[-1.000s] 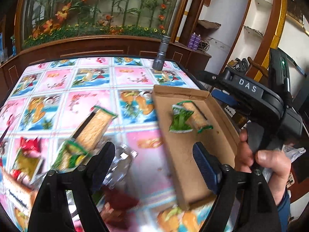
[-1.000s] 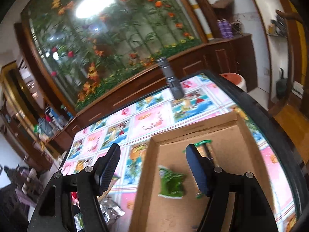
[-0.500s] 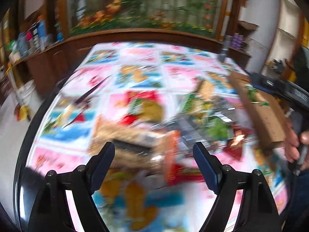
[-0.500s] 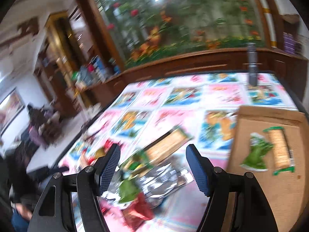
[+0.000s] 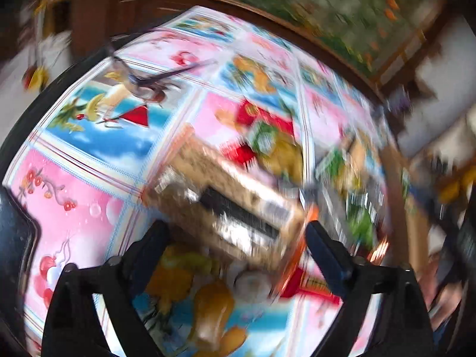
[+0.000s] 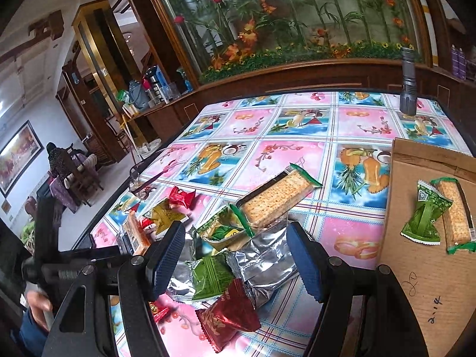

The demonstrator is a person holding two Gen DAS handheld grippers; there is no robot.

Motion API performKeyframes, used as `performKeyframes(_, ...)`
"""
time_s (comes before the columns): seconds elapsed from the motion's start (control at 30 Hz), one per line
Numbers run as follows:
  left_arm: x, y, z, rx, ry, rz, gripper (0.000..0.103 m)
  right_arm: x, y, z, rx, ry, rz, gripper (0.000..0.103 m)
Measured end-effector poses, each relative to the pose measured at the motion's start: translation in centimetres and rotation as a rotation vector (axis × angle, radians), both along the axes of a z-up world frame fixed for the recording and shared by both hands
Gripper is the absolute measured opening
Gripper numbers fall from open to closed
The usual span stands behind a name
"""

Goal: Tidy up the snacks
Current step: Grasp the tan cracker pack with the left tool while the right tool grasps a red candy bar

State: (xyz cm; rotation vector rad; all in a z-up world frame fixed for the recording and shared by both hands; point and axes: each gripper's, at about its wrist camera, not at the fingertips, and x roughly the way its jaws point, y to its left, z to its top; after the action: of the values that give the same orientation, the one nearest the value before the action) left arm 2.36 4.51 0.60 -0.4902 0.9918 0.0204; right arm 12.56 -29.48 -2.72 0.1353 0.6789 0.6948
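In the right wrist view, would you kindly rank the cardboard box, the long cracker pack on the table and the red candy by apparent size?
1. Cardboard box, largest.
2. Long cracker pack.
3. Red candy, smallest.

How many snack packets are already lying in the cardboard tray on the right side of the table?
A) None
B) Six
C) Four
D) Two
D: in the right wrist view the cardboard tray holds just a green packet and a cracker pack, lying side by side.
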Motion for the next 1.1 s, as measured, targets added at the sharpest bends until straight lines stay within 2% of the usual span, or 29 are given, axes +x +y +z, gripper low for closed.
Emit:
performKeyframes(0.07, 1.1, 0.3, 0.0, -0.022, 0.036, 0.044, 0.096, -0.1, -0.1, 0.2, 0.010, -0.004, -0.002, 0.075)
performKeyframes(0.13, 2.1, -0.1, 0.0, -0.004, 0.066, 0.067, 0.098, -0.2, -0.2, 0.3, 0.012, -0.011, -0.007, 0.075)
performKeyframes(0.27, 4.3, -1.9, -0.2, 0.143, 0.107, 0.055, 0.099, -0.2, -0.3, 0.2, 0.013, -0.002, -0.011, 0.075)
performKeyframes(0.3, 4.5, -2.5, -0.4, 0.199, 0.101, 0.038, 0.099, -0.2, -0.2, 0.2, 0.013, -0.003, -0.009, 0.075)
performKeyframes(0.37, 4.3, -2.8, -0.7, 0.244, 0.079, 0.003, 0.099, -0.5, -0.1, 0.4, 0.013, -0.009, 0.003, 0.075)
performKeyframes(0.47, 2.9, -2.7, -0.8, 0.303, 0.042, -0.067, 0.091, -0.9, 0.3, 0.5, 0.014, -0.016, 0.026, 0.075)
performKeyframes(0.57, 1.5, -2.3, -0.8, 0.326, 0.010, -0.129, 0.089, -1.4, 1.4, 0.4, 0.002, -0.017, 0.080, 0.075)
performKeyframes(0.67, 0.1, -1.5, -0.7, 0.356, -0.020, -0.163, 0.075, -2.4, 2.9, 0.2, -0.006, -0.027, 0.165, 0.075)
performKeyframes(0.7, -0.2, -1.2, -0.7, 0.359, -0.029, -0.175, 0.075, -2.9, 3.5, 0.0, -0.013, -0.031, 0.203, 0.075)
performKeyframes(0.8, -0.2, -1.2, -0.7, 0.359, -0.033, -0.198, 0.079, -4.7, 5.7, -0.5, -0.057, -0.053, 0.328, 0.072)
performKeyframes(0.93, 0.4, -2.0, -1.1, 0.400, -0.030, -0.197, 0.089, -7.1, 9.1, -2.0, -0.145, -0.049, 0.491, 0.058)
performKeyframes(0.97, 0.8, -1.8, -1.1, 0.387, -0.026, -0.182, 0.089, -7.4, 9.8, -2.4, -0.167, -0.051, 0.505, 0.051)
performKeyframes(1.03, 1.1, -1.6, -1.1, 0.386, -0.030, -0.157, 0.089, -7.6, 10.7, -3.3, -0.198, -0.038, 0.518, 0.049)
performKeyframes(1.1, 1.2, -1.4, -1.1, 0.406, -0.043, -0.138, 0.084, -7.6, 11.5, -4.1, -0.241, -0.029, 0.511, 0.044)
